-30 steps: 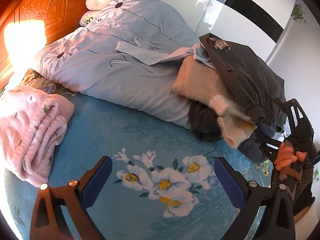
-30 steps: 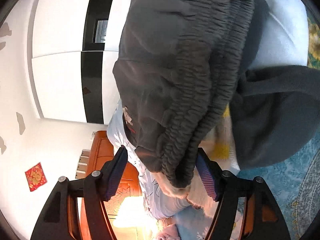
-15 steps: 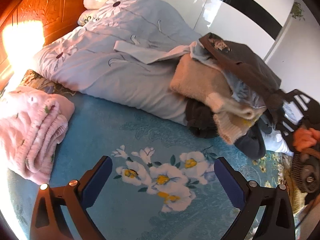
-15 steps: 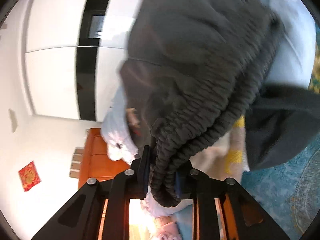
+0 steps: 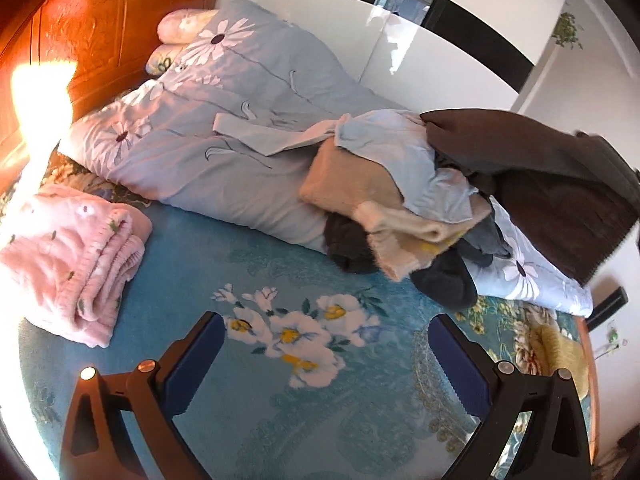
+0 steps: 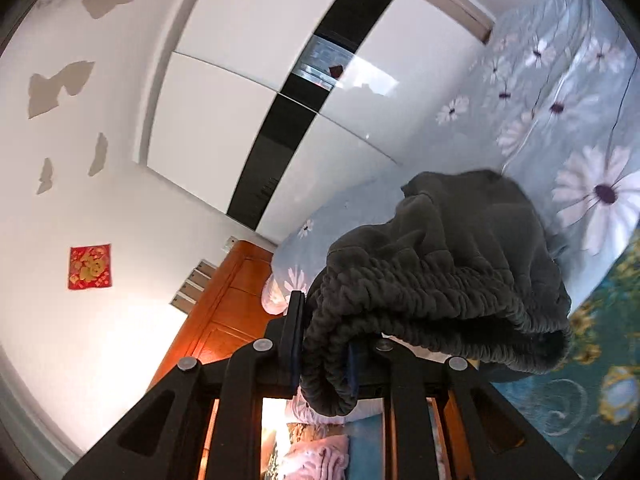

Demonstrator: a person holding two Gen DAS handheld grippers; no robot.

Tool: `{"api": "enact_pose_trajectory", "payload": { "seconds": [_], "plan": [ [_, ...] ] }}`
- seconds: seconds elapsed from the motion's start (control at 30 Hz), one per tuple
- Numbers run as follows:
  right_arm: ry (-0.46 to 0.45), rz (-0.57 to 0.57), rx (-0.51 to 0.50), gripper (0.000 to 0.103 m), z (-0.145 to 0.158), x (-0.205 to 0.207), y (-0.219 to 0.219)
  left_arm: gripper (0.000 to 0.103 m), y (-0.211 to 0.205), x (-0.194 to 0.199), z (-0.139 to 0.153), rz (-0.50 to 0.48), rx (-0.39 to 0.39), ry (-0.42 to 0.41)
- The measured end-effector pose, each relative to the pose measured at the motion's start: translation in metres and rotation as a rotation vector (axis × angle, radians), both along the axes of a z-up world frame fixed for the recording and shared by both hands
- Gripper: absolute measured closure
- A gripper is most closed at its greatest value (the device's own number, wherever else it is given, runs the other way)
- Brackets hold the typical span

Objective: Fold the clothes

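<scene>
Bedspread (image 5: 280, 400) beyond, claw (image 6: 322, 344) pads garment-hidden (image 6: 440, 272).

Bedroom, bed (image 5: 280, 380), quilt (image 5: 224, 128), wardrobe (image 6: 248, 92)

We see bright daylight, blown-out glare on headboard (image 5: 40, 92), wardrobe (image 5: 420, 36) reflections, fisheye-bent edges, slight blur.

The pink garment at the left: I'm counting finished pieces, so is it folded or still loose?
Folded. The pink garment lies on the blue bedspread as a compact stack, with layered edges along its right side.
</scene>
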State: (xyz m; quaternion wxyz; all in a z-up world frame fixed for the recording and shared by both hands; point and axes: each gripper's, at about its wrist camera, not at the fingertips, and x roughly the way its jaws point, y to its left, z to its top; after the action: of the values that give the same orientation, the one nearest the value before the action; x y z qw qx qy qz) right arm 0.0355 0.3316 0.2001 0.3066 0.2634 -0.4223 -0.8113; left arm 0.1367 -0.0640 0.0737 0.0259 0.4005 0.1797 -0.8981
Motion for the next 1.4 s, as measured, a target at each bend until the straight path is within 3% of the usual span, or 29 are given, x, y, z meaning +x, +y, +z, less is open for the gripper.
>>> {"api": "enact_pose_trajectory", "payload": {
  "seconds": [0.1,0.33,0.5,0.67,0.9,1.17,1.33,1.4],
  "plan": [
    [-0.007,-0.025,0.011,0.085,-0.002,0.039,0.044,0.0,0.016,0.006,0.004,-0.02,-0.053,-0.004],
    [-0.057,-0.139,0.032,0.086,-0.018,0.149,0.152,0.0,0.057,0.008,0.007,-0.108,-0.084,-0.02],
    [-0.19,-0.305,0.064,0.085,-0.062,0.231,0.232,0.0,0.091,-0.006,0.001,-0.162,-0.018,-0.048],
    [-0.31,-0.446,0.002,0.085,-0.113,0.275,0.287,0.0,0.135,-0.035,-0.005,-0.234,-0.038,-0.084],
    [-0.348,-0.496,-0.009,0.085,-0.129,0.284,0.326,0.0,0.186,-0.108,-0.006,-0.318,-0.004,-0.098],
    [-0.379,-0.491,-0.011,0.085,-0.14,0.275,0.353,0.001,0.222,-0.203,-0.038,-0.306,0.065,-0.167],
    [-0.417,-0.496,-0.011,0.085,-0.148,0.265,0.363,0.002,0.237,-0.247,-0.06,-0.299,0.18,-0.187],
    [-0.43,-0.497,-0.002,0.084,-0.148,0.262,0.365,0.007,0.241,-0.262,-0.072,-0.293,0.223,-0.202]
  ]
}}
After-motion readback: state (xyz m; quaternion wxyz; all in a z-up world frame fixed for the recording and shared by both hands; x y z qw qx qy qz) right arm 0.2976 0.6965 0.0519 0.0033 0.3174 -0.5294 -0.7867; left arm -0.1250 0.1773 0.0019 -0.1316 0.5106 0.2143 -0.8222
